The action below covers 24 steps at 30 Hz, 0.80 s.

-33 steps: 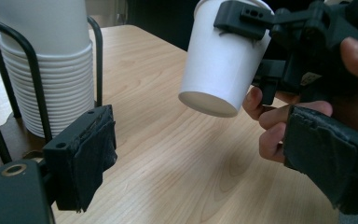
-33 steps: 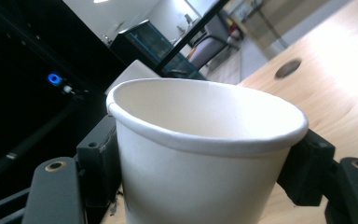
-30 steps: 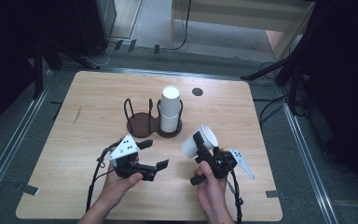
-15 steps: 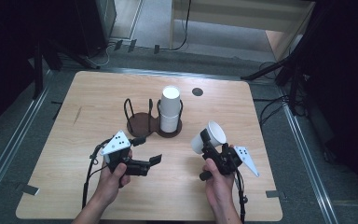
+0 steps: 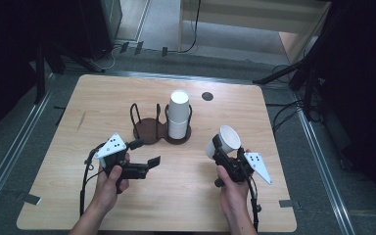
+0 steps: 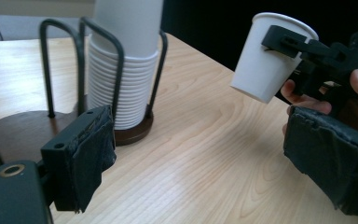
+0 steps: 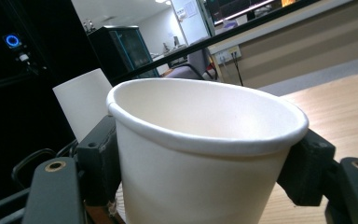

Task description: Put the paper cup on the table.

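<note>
Matt paper cup [image 5: 223,141]; smooth wood table [image 5: 186,205].

A light wooden table [image 5: 127,205] fills the middle of the high view, with a small dark round disc [image 5: 207,96] near its far edge. A grey strip of tape [image 5: 31,199] lies at lower left, just beside the table's corner. A pale wooden bench [image 5: 254,19] stands at the top, with a black cable [image 5: 194,29] hanging beside it. In the right gripper view, a blue ring light [image 7: 12,40] glows at upper left, and a dark glass-fronted cabinet [image 7: 128,51] stands at top centre.

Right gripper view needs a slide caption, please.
Right hand-held gripper clamps a white paper cup above the wooden table.
</note>
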{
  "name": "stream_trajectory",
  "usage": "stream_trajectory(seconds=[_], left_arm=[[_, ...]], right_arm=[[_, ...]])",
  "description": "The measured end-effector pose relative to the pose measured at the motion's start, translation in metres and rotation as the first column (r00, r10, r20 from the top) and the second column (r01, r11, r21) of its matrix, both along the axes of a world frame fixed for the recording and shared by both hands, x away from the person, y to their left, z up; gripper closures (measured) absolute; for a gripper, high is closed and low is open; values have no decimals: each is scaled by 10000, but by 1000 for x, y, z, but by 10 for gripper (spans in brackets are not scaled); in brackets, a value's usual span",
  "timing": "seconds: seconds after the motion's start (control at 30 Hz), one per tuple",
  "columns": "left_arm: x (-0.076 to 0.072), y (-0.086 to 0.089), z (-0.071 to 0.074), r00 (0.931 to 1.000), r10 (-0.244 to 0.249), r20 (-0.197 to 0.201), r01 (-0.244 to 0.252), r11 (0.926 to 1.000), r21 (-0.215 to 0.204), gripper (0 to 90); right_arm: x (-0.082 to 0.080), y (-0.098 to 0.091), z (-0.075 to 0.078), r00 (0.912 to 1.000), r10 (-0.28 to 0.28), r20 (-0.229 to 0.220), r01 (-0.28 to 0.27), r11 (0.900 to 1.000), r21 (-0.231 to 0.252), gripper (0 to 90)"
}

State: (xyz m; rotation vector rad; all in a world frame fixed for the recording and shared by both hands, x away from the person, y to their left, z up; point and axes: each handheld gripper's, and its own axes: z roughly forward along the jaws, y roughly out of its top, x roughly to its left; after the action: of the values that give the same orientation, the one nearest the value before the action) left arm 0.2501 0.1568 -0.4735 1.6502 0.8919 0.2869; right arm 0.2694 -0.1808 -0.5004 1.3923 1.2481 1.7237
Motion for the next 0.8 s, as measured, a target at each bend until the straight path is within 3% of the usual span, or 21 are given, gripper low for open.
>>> stream_trajectory(seconds=[0.3,0.5,0.8], left_arm=[[5,24,-2,9978,661,28,-661,9978,-95,94],[8,40,-5,9931,1173,16,-1173,9931,-94,94],[9,61,-15,9827,1848,-154,-1847,9828,75,94]], right_arm=[[1,1,0,9989,-35,478,76,9963,-856,272],[2,2,-1,9972,-40,744,154,9880,-1538,271],[4,1,-3,9962,-135,855,293,9820,-1864,271]])
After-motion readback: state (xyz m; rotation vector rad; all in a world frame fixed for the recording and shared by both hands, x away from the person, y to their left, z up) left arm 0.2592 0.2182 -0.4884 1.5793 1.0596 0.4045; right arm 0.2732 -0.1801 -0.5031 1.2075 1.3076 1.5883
